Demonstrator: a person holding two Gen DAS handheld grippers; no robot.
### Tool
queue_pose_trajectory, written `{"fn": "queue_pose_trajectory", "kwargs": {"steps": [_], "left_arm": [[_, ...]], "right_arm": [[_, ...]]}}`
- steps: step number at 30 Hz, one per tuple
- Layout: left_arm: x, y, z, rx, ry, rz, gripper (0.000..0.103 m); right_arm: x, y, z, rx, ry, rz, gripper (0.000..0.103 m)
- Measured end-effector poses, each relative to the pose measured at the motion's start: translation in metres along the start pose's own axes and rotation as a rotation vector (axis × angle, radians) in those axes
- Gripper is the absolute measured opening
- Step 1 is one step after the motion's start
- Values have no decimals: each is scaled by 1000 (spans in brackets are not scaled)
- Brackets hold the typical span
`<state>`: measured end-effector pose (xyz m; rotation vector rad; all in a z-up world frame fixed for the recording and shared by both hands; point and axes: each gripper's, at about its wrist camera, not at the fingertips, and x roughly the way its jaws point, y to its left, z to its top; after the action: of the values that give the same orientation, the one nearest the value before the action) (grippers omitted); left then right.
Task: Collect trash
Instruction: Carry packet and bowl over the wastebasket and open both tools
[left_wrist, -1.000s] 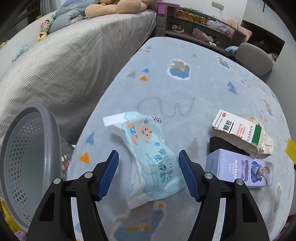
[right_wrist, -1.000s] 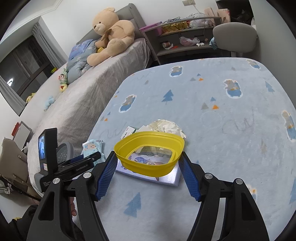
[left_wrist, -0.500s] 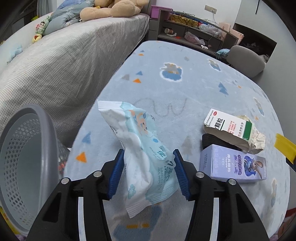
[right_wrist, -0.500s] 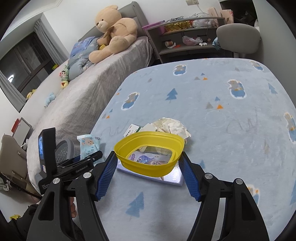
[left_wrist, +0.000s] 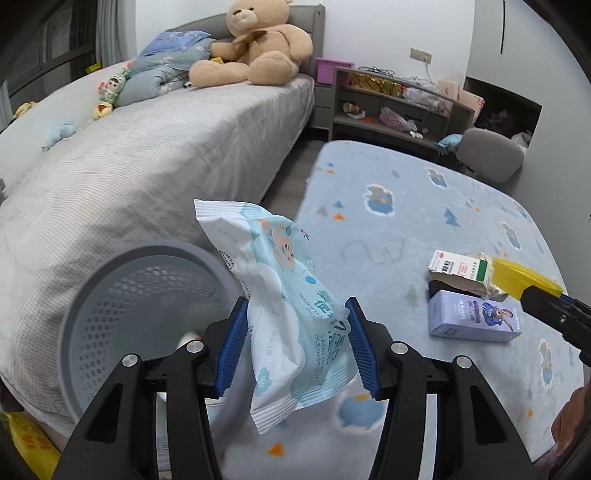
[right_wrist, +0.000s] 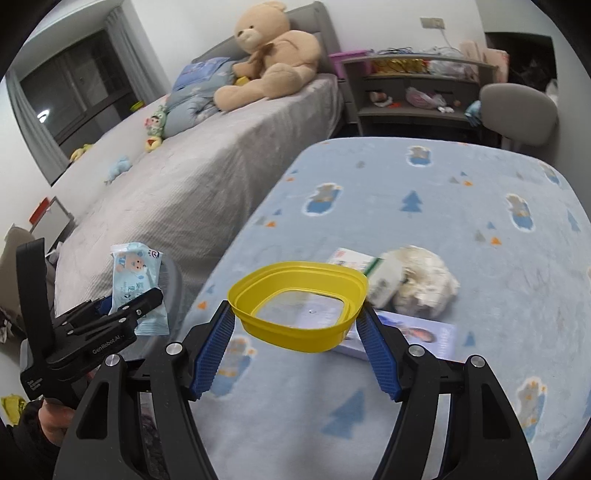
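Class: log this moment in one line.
left hand-held gripper: shut on pale-blue wipes packet | right hand-held gripper: shut on yellow plastic bowl | grey mesh basket: nearby

The wipes packet is pale blue and white with a cartoon bear print; the bowl is bright yellow; the basket is grey and perforated; the rug is light blue with darker blue trees and small orange triangles; the box is lilac; the gripper pads are blue
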<state>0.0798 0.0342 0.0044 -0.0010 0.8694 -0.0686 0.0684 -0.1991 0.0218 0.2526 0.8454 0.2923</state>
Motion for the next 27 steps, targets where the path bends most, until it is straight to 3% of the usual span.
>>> {"fn": "queue_pose_trajectory", "kwargs": {"steps": [8, 14, 27], "left_arm": [[-32, 81, -3, -58, -42, 65, 51], [-32, 133, -9, -100, -31, 114, 51], [-12, 176, -23, -153, 16, 109, 51]], "right_arm": [[29, 79, 5, -47, 5, 96, 66], [54, 130, 7, -88, 15, 153, 66], [114, 189, -7, -211, 115, 156, 67]]}}
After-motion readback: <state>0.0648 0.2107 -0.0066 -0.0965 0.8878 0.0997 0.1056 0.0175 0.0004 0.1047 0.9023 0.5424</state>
